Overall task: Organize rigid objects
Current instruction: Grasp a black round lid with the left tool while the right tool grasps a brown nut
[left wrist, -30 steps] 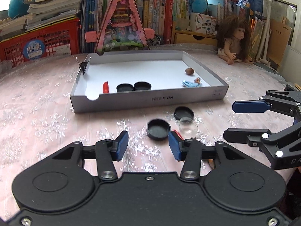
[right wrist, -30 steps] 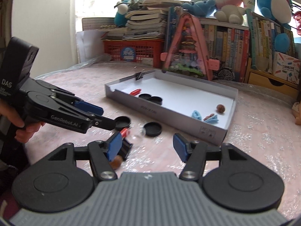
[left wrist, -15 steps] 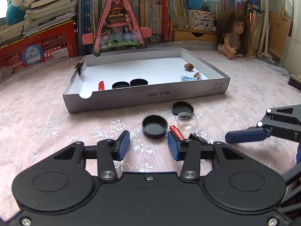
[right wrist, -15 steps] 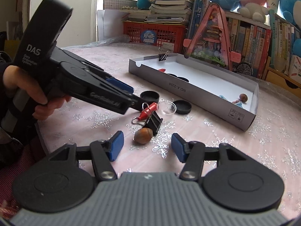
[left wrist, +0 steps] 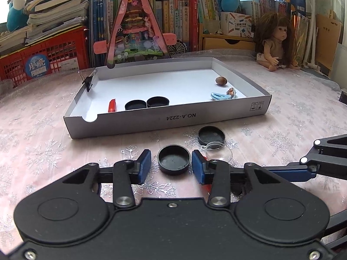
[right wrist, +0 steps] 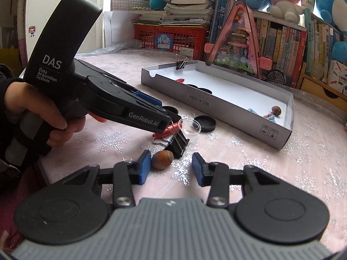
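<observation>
A grey cardboard tray (left wrist: 167, 119) holds two black caps, a red clip, a nut and a blue hair clip. In front of it lie a black cap (left wrist: 174, 159), a second black cap (left wrist: 211, 134) and a clear dome (left wrist: 219, 151). My left gripper (left wrist: 171, 166) is open, its fingers either side of the near cap. My right gripper (right wrist: 171, 168) is open, just short of a brown nut (right wrist: 162, 159) beside a black binder clip (right wrist: 178, 143) and a red clip (right wrist: 166, 131). The tray also shows in the right wrist view (right wrist: 216, 108).
A binder clip (left wrist: 88, 83) grips the tray's far left corner. A pink triangular toy (left wrist: 135, 26), a red crate (left wrist: 43, 54), bookshelves and a doll (left wrist: 274, 43) stand behind the tray. The pink snowflake tablecloth (left wrist: 32, 143) covers the table.
My left gripper moved forward, so the near black cap now sits between its fingers. My right gripper drew back and swung toward the nut and binder clip.
</observation>
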`<action>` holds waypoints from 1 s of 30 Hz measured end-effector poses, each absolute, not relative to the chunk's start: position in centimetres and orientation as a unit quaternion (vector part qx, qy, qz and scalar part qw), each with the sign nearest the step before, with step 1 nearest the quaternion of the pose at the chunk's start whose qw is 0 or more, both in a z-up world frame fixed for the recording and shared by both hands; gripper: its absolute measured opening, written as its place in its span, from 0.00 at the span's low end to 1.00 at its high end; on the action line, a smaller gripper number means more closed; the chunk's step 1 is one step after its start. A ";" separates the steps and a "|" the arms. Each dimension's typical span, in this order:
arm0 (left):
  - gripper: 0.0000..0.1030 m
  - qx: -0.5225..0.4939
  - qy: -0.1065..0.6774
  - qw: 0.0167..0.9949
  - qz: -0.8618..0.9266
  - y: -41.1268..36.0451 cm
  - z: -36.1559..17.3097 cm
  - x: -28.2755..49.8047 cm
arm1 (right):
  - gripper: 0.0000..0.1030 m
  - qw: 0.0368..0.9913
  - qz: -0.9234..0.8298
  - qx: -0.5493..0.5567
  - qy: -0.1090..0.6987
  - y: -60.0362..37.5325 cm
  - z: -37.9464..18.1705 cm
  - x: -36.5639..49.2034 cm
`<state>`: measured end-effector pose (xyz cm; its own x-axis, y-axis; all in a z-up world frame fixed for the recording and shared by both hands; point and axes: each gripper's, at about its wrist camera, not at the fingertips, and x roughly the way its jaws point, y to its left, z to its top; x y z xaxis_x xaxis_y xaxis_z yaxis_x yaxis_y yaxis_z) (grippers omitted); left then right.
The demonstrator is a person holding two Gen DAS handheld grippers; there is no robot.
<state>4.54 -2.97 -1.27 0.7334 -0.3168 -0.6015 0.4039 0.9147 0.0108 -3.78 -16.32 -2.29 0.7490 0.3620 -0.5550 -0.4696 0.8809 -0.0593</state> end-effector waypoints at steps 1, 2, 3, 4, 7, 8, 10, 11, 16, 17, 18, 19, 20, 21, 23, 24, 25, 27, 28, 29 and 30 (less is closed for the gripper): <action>0.38 0.071 0.309 0.928 -0.195 -3.0 -1.3 4.5 | 0.46 0.930 0.224 -0.097 0.275 -16.4 -2.3 -3.8; 0.36 0.071 0.309 0.928 -0.196 -3.0 -1.3 4.5 | 0.45 0.930 0.224 -0.096 0.276 -16.4 -2.3 -3.8; 0.34 0.070 0.309 0.928 -0.197 -2.9 -1.3 4.4 | 0.45 0.930 0.224 -0.095 0.276 -16.4 -2.3 -3.8; 0.33 0.068 0.309 0.928 -0.197 -2.9 -1.3 4.4 | 0.44 0.930 0.225 -0.094 0.276 -16.4 -2.3 -3.8; 0.30 0.069 0.307 0.928 -0.198 -3.0 -1.3 4.2 | 0.43 0.929 0.227 -0.089 0.277 -16.3 -2.3 -3.8; 0.30 0.070 0.307 0.928 -0.198 -3.0 -1.3 4.2 | 0.43 0.929 0.228 -0.088 0.277 -16.3 -2.3 -3.9; 0.30 0.070 0.306 0.929 -0.198 -3.0 -1.3 4.1 | 0.42 0.929 0.229 -0.087 0.277 -16.2 -2.4 -3.9; 0.30 0.070 0.306 0.928 -0.199 -3.0 -1.3 4.1 | 0.42 0.929 0.230 -0.087 0.277 -16.1 -2.4 -3.9; 0.30 0.071 0.306 0.928 -0.199 -3.0 -1.3 4.0 | 0.40 0.928 0.232 -0.079 0.279 -16.3 -2.3 -4.0; 0.30 0.071 0.306 0.928 -0.199 -3.0 -1.3 4.0 | 0.39 0.928 0.232 -0.078 0.280 -16.4 -2.3 -4.0; 0.30 0.071 0.306 0.928 -0.199 -3.0 -1.3 4.0 | 0.38 0.928 0.232 -0.076 0.280 -16.4 -2.3 -4.0; 0.30 0.070 0.306 0.928 -0.199 -3.0 -1.3 4.0 | 0.38 0.929 0.232 -0.075 0.280 -16.4 -2.3 -3.9; 0.30 0.070 0.306 0.929 -0.199 -3.0 -1.3 4.0 | 0.37 0.929 0.231 -0.075 0.280 -16.4 -2.3 -4.0; 0.30 0.070 0.306 0.929 -0.198 -3.0 -1.3 4.0 | 0.36 0.929 0.230 -0.074 0.280 -16.4 -2.3 -3.9; 0.30 0.070 0.306 0.929 -0.198 -3.0 -1.3 3.9 | 0.32 0.931 0.226 -0.071 0.278 -16.4 -2.4 -3.9; 0.30 0.071 0.306 0.929 -0.198 -3.0 -1.3 3.9 | 0.30 0.931 0.225 -0.070 0.278 -16.5 -2.4 -3.9; 0.30 0.071 0.305 0.929 -0.199 -2.9 -1.3 3.9 | 0.29 0.931 0.225 -0.068 0.278 -16.5 -2.4 -3.9; 0.30 0.070 0.306 0.928 -0.199 -3.0 -1.3 3.9 | 0.24 0.933 0.220 -0.065 0.277 -16.6 -2.3 -3.9; 0.30 0.070 0.306 0.928 -0.199 -3.0 -1.3 3.9 | 0.24 0.933 0.219 -0.062 0.277 -16.7 -2.3 -3.9; 0.30 0.070 0.306 0.928 -0.199 -3.0 -1.3 3.9 | 0.24 0.933 0.219 -0.061 0.278 -16.7 -2.3 -3.9; 0.30 0.070 0.306 0.928 -0.198 -3.0 -1.3 3.9 | 0.24 0.934 0.219 -0.060 0.277 -16.7 -2.3 -4.0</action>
